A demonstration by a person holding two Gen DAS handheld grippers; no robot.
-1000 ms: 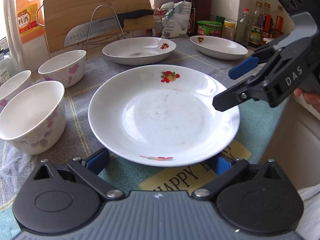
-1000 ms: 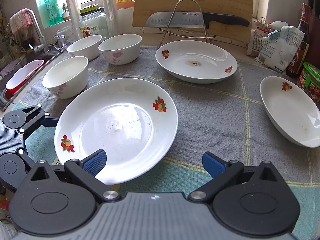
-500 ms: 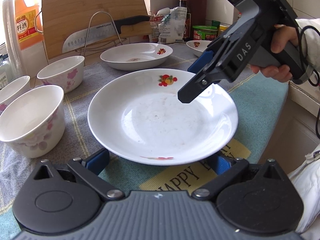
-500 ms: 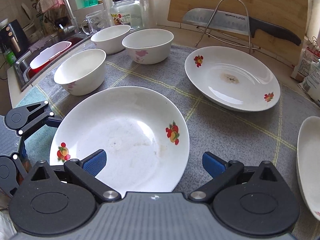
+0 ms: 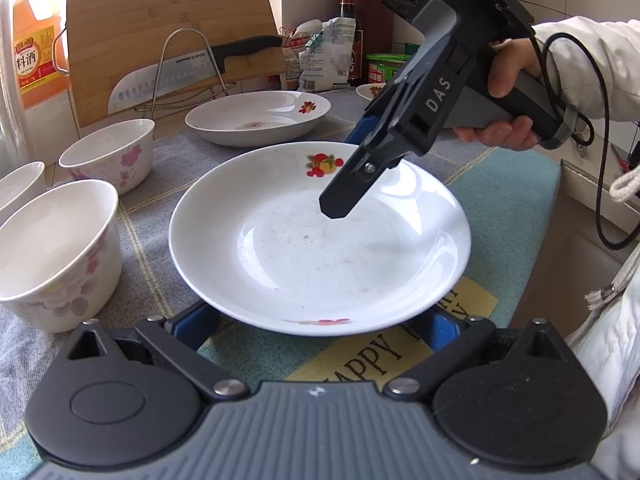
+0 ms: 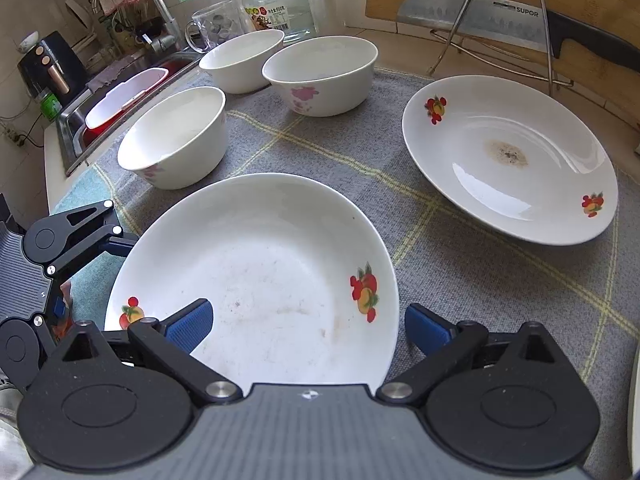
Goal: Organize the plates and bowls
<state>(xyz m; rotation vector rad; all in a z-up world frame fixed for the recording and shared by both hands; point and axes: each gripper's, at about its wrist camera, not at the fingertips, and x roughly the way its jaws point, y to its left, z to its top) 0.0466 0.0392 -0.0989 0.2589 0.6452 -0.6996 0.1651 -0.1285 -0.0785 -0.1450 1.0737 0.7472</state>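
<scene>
Plates come first: the near plate (image 5: pixel 320 248) sits at the front edge of the grey mat (image 6: pixel 460 248), and both my grippers are on it. My left gripper (image 5: pixel 316 328) has its jaws wide apart, one finger showing either side of the plate's near rim, nothing pinched yet. My right gripper (image 6: pixel 308 322) is also spread open, straddling the rim on the right side, one blue pad (image 6: pixel 188 322) over the plate's inside, the other outside it.

To do this well, I judge I should seat the right pads squarely across the rim, close firmly, then lift level so the glazed edge does not slip. The likely target is the second plate (image 6: pixel 508 160) toward the mat's back edge; a third plate (image 5: pixel 370 90) lies beyond at the far right. Three bowls (image 6: pixel 176 136) stand clustered along the left edge, untouched.
</scene>
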